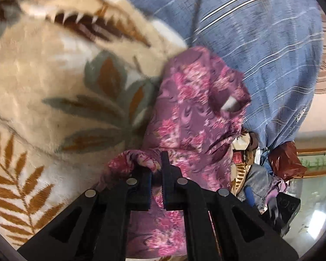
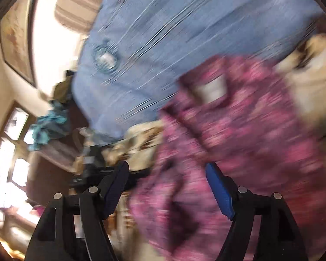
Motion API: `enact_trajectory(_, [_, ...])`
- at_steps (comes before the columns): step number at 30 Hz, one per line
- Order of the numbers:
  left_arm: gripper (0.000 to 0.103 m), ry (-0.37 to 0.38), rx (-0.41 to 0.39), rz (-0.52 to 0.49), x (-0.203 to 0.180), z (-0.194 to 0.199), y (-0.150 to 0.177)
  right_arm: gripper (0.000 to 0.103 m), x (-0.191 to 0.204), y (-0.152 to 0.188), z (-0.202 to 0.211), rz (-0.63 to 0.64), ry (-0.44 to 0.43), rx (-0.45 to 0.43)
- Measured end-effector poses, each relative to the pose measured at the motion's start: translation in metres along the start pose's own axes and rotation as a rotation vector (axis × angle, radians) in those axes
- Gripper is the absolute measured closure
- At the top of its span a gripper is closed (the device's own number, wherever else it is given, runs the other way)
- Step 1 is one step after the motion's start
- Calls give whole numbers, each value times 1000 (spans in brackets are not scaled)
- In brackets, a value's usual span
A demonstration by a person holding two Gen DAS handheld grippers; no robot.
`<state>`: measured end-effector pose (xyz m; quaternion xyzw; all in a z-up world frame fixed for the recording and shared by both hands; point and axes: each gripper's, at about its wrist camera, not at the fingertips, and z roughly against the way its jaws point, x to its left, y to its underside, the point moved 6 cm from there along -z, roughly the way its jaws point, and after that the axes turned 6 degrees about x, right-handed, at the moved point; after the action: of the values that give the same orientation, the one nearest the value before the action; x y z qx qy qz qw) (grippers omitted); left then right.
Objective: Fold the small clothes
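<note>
Left tool [image 1: 156, 169] clamped tight on a fold of the purple-pink floral cloth garment [image 1: 195, 100]. Right tool [image 2: 167, 187] spread wide, gripping nothing, garment blurred between its fingers. Spread over a cream leaf-patterned plush blanket [image 1: 43, 76].

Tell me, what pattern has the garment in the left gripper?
Purple garment with pink flowers, clearest in the left wrist view.

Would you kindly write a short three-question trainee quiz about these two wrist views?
1. True or false: the left hand-held gripper is shut on the purple floral garment.
2. Which hand-held gripper has its jaws apart? A) left B) right
3. Fill in: beyond the garment lies a ____ striped cloth.

Key: 1 true; 2 B; 3 blue. The beige leaf-print blanket lies beside the garment.
</note>
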<state>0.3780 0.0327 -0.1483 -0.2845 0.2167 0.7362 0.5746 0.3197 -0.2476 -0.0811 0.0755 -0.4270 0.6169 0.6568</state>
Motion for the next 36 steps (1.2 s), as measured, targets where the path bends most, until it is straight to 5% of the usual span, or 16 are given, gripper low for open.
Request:
enact_trajectory(5, [99,-42,-38,-50,-7,5,-1,30,-77,-22,23,-26,233,-26])
enact_trajectory(9, [99,-46,-26,-37,0,1,-1,53,-108,-28,-1,-52,221,76])
enact_trajectory(13, [99,-38,-17,-33,-1,1,0,59,-129,-35,-17,-95,262,95])
enact_trajectory(23, [99,-74,-36,-86,-7,-2,1,56,-135,-38,-33,-61,284,98])
enact_trajectory(24, [99,-75,-37,-86,-7,-2,1,67,-133,-37,-37,-42,294,103])
enact_trajectory(25, [99,-75,-38,-88,-7,-3,0,89,-129,-36,-39,-24,324,110])
enact_trajectory(26, [99,-75,-39,-88,-8,-3,0,94,-124,-35,-40,5,365,124])
enact_trajectory(34, [99,31,-106,-114,-23,30,-3,95,-92,-40,25,44,290,4])
enact_trajectory(36, [99,19,-141,-131,-26,41,-7,94,-90,-36,28,68,277,44])
